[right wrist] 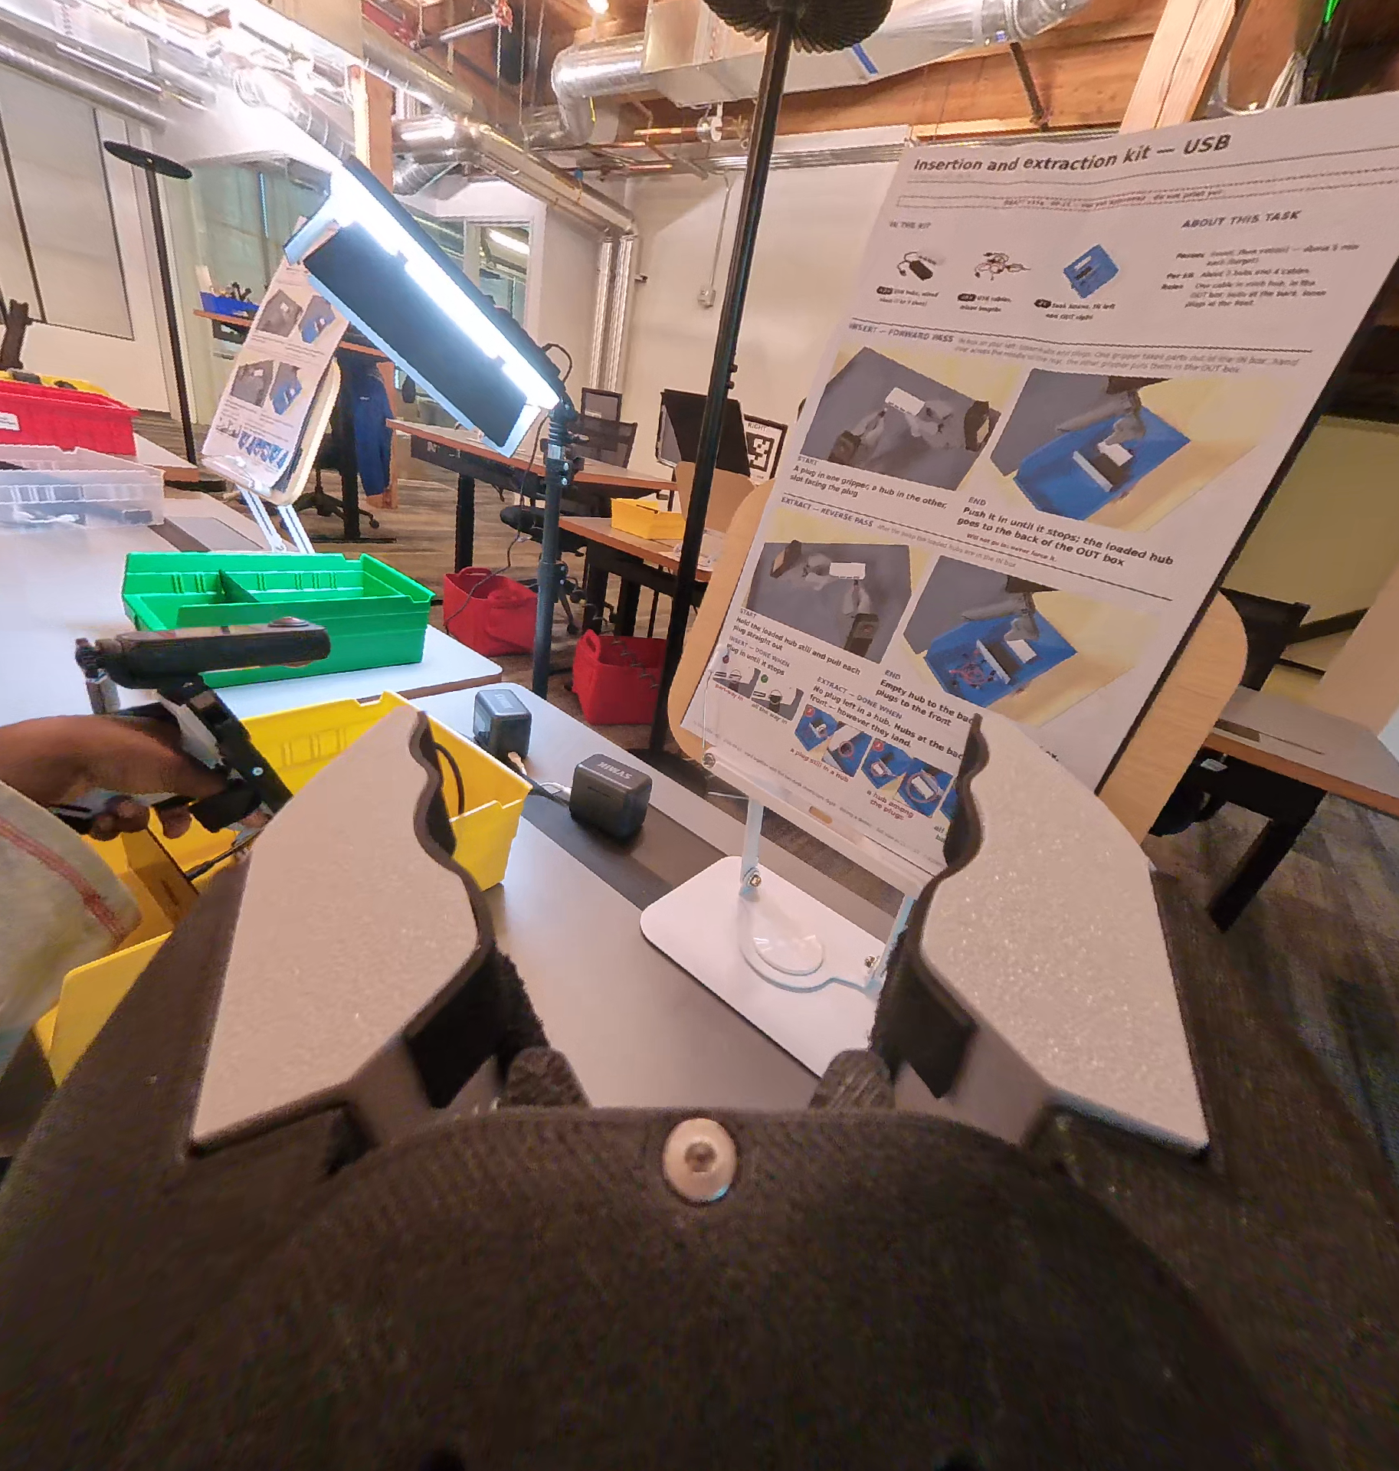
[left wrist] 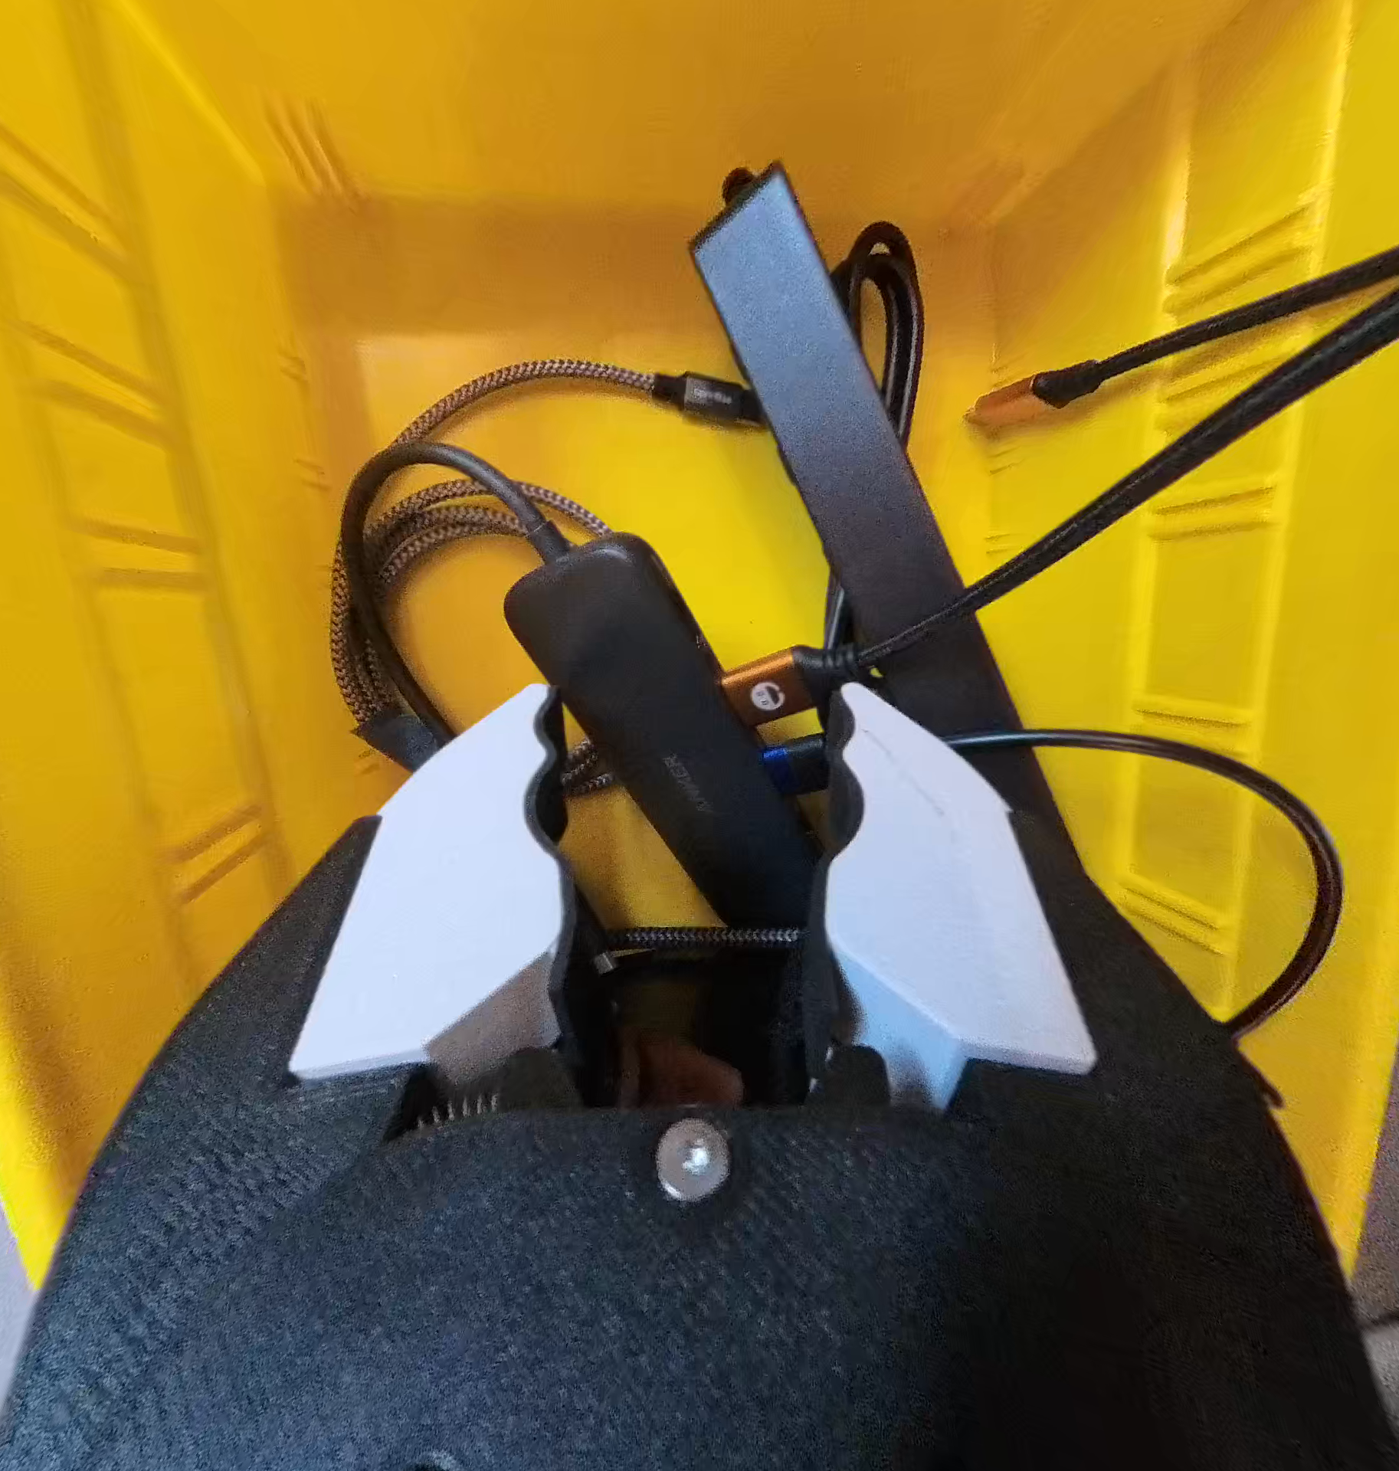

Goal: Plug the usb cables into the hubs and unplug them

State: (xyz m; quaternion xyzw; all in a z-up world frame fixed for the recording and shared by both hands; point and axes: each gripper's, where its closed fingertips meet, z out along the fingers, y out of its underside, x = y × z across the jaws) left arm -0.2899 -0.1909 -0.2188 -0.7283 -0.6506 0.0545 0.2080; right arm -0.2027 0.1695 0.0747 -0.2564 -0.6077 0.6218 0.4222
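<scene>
My left gripper point(left wrist: 696, 692) reaches into a yellow bin point(left wrist: 163, 557) with its jaws closed in on a black hub point(left wrist: 656, 700), which lies slantwise between them. An orange plug point(left wrist: 768, 692) and a blue plug point(left wrist: 792, 760) sit in the hub's right side. A long grey hub point(left wrist: 824, 414) leans behind it, and a brown braided cable point(left wrist: 521, 382) ends at its left side. A loose orange plug point(left wrist: 1007, 402) hangs at the right. My right gripper point(right wrist: 696, 724) is open and empty above the table. The right wrist view shows the left gripper point(right wrist: 203, 716), held by a hand, in the yellow bin point(right wrist: 481, 796).
An instruction sheet on a stand point(right wrist: 1038, 477) stands just ahead of the right gripper. Two black chargers point(right wrist: 609, 792) sit on the table beside the bin. A green tray point(right wrist: 282, 605), a light panel point(right wrist: 426, 310) and a black pole point(right wrist: 728, 398) are farther off. Some 50 cm of space lies between my two pairs of fingers. My left tips are roughly 6 cm from the long grey hub point(left wrist: 824, 414).
</scene>
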